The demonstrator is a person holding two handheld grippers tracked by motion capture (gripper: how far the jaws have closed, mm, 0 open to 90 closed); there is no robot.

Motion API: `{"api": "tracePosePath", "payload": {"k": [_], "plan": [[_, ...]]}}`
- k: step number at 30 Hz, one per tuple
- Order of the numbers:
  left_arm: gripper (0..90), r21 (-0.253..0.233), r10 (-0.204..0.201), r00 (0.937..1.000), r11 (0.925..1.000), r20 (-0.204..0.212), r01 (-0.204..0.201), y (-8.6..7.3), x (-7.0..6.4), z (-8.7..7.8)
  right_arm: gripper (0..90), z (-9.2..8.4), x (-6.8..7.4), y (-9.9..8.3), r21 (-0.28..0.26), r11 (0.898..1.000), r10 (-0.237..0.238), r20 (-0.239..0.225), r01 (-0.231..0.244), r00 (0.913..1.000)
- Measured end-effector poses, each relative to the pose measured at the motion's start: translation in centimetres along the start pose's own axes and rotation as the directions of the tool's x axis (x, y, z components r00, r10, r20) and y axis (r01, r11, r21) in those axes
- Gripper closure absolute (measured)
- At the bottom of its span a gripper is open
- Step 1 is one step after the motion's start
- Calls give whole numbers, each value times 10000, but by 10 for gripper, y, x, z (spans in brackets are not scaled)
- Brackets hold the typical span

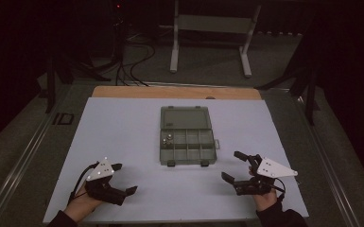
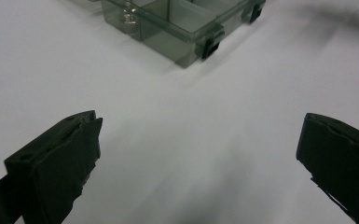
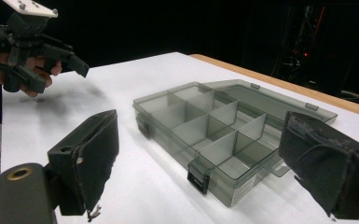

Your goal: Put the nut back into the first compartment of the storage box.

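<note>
While both hands rest low on the white table (image 1: 123,127), a clear grey compartment box (image 1: 187,136) lies open at the table's middle, its lid (image 1: 186,117) folded flat toward twelve o'clock. In the high view the left tongs (image 1: 123,178) sit at about seven o'clock from the box, well apart from it, with the jaws spread wide and nothing between them. The right tongs (image 1: 231,165) sit at about four o'clock from the box, nearer to it but not touching, likewise spread and holding nothing. Small metal parts (image 1: 167,139) lie in the compartment at the box's left end, in the row next to the lid; the other compartments look bare. Two black latches (image 1: 170,163) stand on the box's six o'clock wall. From the left gripper view the box's corner with a latch (image 2: 210,45) shows at twelve o'clock beyond the parted jaws. From the right gripper view the box (image 3: 205,130) lies between the parted jaws, farther off, and the left tongs (image 3: 70,58) show at ten o'clock.
</note>
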State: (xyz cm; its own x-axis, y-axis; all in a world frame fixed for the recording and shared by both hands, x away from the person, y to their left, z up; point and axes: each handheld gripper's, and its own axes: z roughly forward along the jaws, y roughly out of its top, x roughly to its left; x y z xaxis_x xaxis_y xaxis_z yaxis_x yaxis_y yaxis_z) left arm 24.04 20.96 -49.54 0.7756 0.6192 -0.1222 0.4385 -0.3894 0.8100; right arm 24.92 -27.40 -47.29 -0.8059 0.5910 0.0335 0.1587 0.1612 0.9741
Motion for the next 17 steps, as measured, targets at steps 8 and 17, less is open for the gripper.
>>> {"api": "tracePosePath", "payload": {"k": [8, 17], "plan": [[4, 151, 54, 9999, 9999, -116, -52, -7, 1, 0, 123, 0, 0, 0, -4, 10000, -45, -9, 45, 10000], [4, -93, -35, 9999, 10000, -103, 34, -7, 2, -2, 123, 0, 0, 0, -9, 10000, -56, -27, 56, 10000]]}}
